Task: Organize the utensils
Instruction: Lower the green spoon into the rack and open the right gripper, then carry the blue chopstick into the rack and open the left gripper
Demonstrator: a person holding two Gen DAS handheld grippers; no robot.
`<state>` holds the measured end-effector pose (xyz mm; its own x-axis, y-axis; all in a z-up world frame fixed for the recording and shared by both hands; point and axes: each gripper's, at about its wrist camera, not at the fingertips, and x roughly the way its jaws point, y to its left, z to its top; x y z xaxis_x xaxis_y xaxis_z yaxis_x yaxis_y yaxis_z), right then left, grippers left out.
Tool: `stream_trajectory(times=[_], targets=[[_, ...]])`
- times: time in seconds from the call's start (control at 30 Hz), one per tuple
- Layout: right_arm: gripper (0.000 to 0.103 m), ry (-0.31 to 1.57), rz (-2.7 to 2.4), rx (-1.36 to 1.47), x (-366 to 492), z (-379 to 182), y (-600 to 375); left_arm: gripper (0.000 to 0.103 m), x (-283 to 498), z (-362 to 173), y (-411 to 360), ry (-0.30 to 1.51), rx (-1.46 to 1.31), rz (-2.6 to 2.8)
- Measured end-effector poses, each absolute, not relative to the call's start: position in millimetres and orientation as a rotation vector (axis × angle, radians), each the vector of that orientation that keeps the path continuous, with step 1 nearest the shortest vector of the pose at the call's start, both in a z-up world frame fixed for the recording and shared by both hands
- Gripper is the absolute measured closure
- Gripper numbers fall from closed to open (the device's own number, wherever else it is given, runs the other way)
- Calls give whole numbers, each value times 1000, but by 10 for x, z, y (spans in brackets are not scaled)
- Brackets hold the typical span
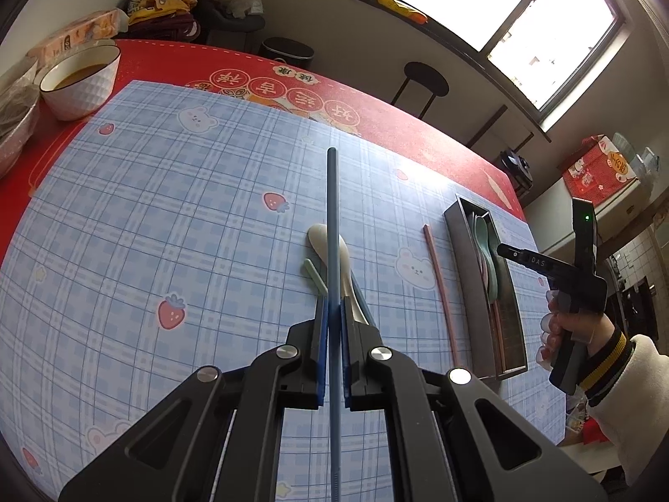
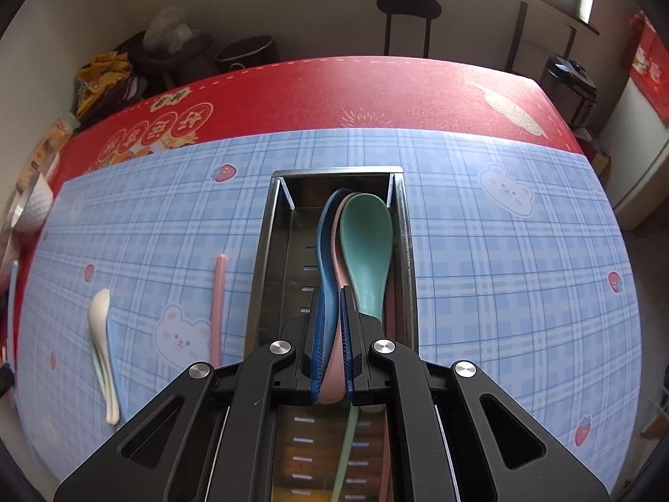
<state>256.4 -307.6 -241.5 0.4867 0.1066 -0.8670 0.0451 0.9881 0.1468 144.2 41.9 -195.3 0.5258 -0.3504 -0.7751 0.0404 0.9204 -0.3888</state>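
While the metal tray [image 2: 267,251] serves as the collecting place, what lies in it and what is still loose on the tabletop [image 1: 146,209] shows how far the sorting has got: a blue spoon [image 2: 328,242], a pink spoon [image 2: 339,267] and a teal spoon [image 2: 368,247] are nested lengthways inside the tray, so they share its narrow channel. To the left of the tray, just beside its wall, lies a pink chopstick [image 2: 217,305]; farther left lie a white spoon [image 2: 102,334] and a pale green chopstick [image 1: 314,277]. The right gripper [image 2: 333,347] hangs over the tray's near half, its jaws nearly together and clamped on the pink spoon's handle. The left gripper [image 1: 332,334] is left of the tray, above the white spoon, its jaws closed tight on a blue chopstick [image 1: 333,217], which juts out ahead, probably bound for the tray.
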Motion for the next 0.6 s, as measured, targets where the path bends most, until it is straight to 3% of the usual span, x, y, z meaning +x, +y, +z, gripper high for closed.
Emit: stream_trajectory(times=[0.27,0.33,0.37,0.6], targets=[[91,997,35,328,1860,-2264,-3244,98,1522,-1859,83,1002,-317,-317],[61,969,28,358,1665,-2225,-3291,98,1555,-1843,-58,1009,-303,-345],[56,952,25,370,1581,-2199,-3317,98,1570,-1836,-142,1012,-296,-361],[55,913,6,419,1227,-2105,-3566,98,1728,-1874,-872,1062,-251,-482]])
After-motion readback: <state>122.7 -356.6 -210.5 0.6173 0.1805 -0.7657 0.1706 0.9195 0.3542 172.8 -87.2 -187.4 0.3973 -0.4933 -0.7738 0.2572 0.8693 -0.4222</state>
